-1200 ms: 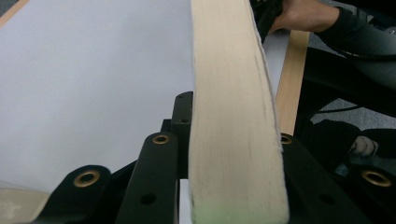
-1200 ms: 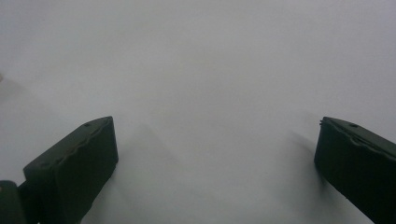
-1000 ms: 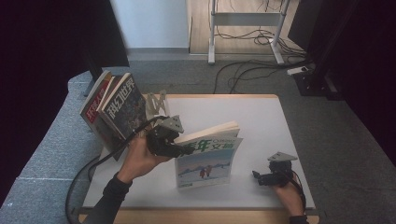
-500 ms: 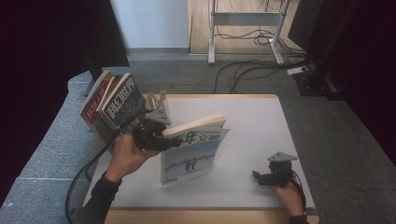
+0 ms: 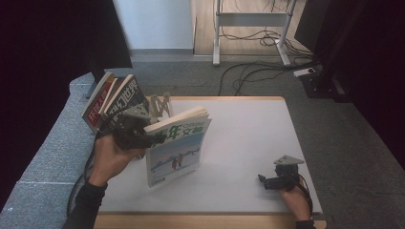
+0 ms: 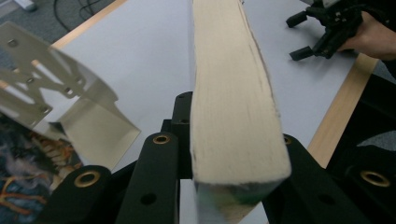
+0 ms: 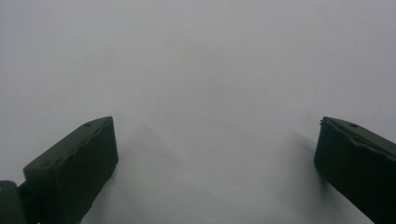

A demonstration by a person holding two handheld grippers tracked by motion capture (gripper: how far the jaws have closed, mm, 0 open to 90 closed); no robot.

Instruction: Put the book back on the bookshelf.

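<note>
A book with a blue-and-white snowy cover point(image 5: 174, 148) stands upright and tilted above the white table point(image 5: 248, 138). My left gripper point(image 5: 138, 136) is shut on its spine side; in the left gripper view the cream page block point(image 6: 229, 93) sits clamped between the black jaws. A metal bookend point(image 5: 160, 104) stands just behind the book, with several other books point(image 5: 112, 100) leaning at the table's left edge. My right gripper point(image 5: 265, 181) rests low at the front right, open over bare table point(image 7: 205, 70), holding nothing.
The bookend point(image 6: 56, 88) lies close to the left of the held book. The table's wooden front edge point(image 5: 205, 220) runs along the bottom. Grey carpet point(image 5: 47, 152), cables point(image 5: 258, 62) and a desk frame point(image 5: 248, 28) lie beyond the table.
My left gripper has carried the book to the left, toward the bookend and the leaning books. The right gripper has stayed in place.
</note>
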